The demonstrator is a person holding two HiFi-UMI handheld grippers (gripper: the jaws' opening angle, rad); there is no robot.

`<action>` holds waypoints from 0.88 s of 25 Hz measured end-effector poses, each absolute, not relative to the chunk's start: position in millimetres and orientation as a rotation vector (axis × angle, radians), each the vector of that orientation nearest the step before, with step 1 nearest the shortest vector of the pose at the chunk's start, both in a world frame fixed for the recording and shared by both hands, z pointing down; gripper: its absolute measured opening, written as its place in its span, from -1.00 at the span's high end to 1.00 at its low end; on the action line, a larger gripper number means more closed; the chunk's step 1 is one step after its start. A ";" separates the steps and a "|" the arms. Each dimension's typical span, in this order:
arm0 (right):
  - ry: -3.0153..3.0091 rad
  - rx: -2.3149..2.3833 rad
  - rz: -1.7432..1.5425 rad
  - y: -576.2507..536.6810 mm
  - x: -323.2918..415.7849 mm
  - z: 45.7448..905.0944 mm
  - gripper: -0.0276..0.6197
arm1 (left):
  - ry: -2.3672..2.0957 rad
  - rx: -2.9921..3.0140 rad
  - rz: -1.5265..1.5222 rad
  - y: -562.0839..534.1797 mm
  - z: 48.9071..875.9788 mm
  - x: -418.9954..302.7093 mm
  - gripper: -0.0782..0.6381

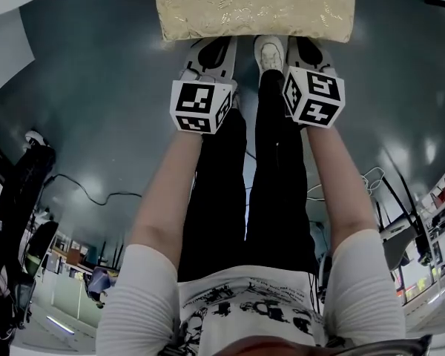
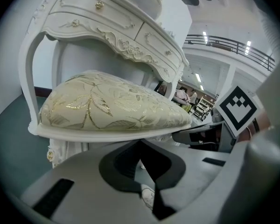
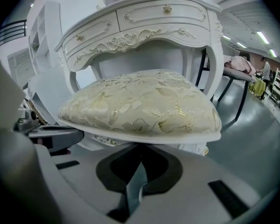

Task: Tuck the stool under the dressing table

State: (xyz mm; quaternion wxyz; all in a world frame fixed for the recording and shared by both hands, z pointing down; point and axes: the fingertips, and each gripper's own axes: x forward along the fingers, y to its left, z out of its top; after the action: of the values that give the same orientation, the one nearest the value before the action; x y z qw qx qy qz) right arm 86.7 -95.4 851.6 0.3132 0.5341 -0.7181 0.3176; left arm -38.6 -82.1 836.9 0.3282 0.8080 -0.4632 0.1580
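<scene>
The stool (image 1: pixel 256 6) has a cream and gold cushion and shows at the top of the head view. My left gripper (image 1: pixel 208 54) and right gripper (image 1: pixel 309 54) both sit at its near edge. In the left gripper view the shut jaws of the left gripper (image 2: pixel 141 142) meet just under the stool's white seat rim (image 2: pixel 107 133). The right gripper (image 3: pixel 141 145) is likewise shut below the stool's cushion (image 3: pixel 144 106). The white carved dressing table (image 2: pixel 107 17) (image 3: pixel 144 22) stands right behind the stool, its drawers above the cushion. Whether the tips touch the rim is hidden.
The person's legs and a white shoe (image 1: pixel 269 54) stand between the grippers on the dark green floor. A black cable (image 1: pixel 96 195) lies at the left. Black stand legs (image 3: pixel 233 101) rise right of the table, and a white shelf unit (image 3: pixel 46 31) stands at its left.
</scene>
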 end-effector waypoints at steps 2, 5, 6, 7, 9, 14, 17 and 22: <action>-1.916 1.397 0.817 -105.9 85.8 850.1 0.87 | -1.243 2.100 0.412 -92.4 835.6 -39.8 0.73; -1.951 1.367 0.788 -119.5 82.5 851.8 0.87 | -1.288 2.056 0.410 -106.3 837.6 -43.4 0.73; -1.960 1.359 0.789 -125.4 81.0 852.5 0.87 | -1.302 2.046 0.406 -112.4 838.5 -45.0 0.73; -1.966 1.354 0.794 -130.9 79.8 852.9 0.87 | -1.314 2.040 0.405 -117.9 839.0 -46.5 0.73; -1.974 1.345 0.791 -140.5 77.1 853.0 0.87 | -1.333 2.036 0.413 -127.1 839.1 -49.4 0.73; -2.013 1.317 0.745 -166.6 71.8 853.2 0.87 | -1.383 2.022 0.391 -152.4 838.9 -54.6 0.73; -2.035 1.302 0.701 -184.5 68.3 855.0 0.87 | -1.412 2.017 0.348 -167.2 839.8 -57.2 0.73; -2.091 1.280 0.606 -221.0 61.3 854.6 0.87 | -1.461 2.015 0.327 -199.3 838.8 -62.7 0.73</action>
State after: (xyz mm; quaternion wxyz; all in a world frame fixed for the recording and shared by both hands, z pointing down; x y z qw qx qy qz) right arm 61.3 -221.0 854.6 0.3032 0.4830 -0.7889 0.2288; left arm -62.7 -199.3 838.8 0.3104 0.7631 -0.5532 0.1239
